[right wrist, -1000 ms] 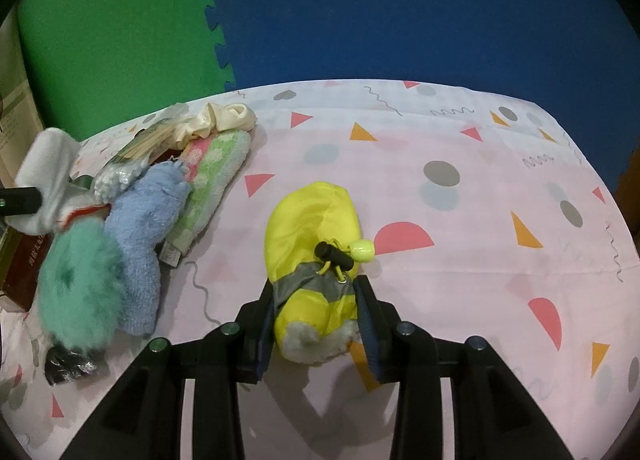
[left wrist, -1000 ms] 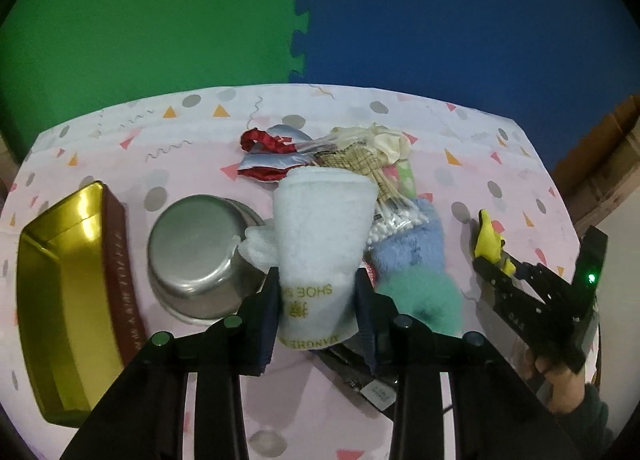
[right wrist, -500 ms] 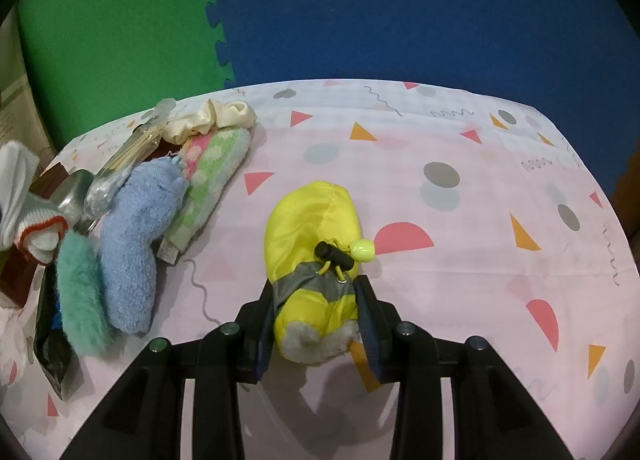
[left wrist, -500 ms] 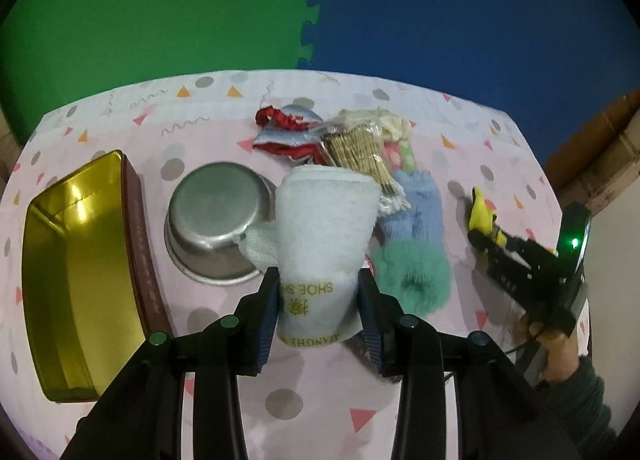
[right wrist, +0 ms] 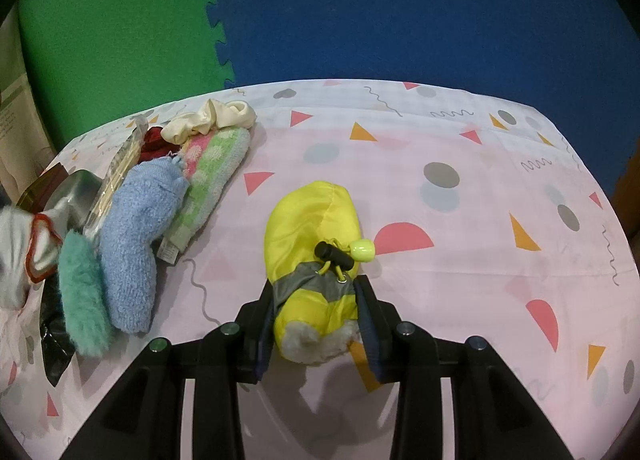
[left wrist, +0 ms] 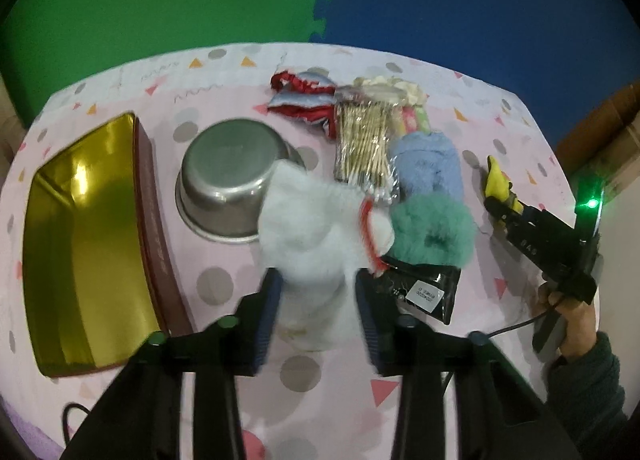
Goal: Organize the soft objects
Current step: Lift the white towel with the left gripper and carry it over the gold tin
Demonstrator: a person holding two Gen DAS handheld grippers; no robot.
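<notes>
**Two soft things held, the pile waits between**

The left gripper (left wrist: 318,302) holds a white fleecy slipper (left wrist: 316,228) between its fingers, above the pink tablecloth (left wrist: 224,280). The slipper is blurred, so it is probably moving; its red-edged opening hangs to the right. I think it goes to the steel bowl (left wrist: 230,184) or the gold tin (left wrist: 84,248) just at the left, because both stand open and near.

The right gripper (right wrist: 316,312) is closed on the gray band of a yellow shoe cover (right wrist: 314,244), which lies on the cloth. This nylon is smooth and shiny, with a black cord stopper on top and white lining at the end.

The other soft things lie close together: a fluffy teal puff (left wrist: 432,228), a blue terry sock (right wrist: 134,236), a pink-green towel (right wrist: 212,176), a cream scrunchie (right wrist: 212,120). A stiff packet of cotton swabs (left wrist: 364,140) lies on them.
</notes>
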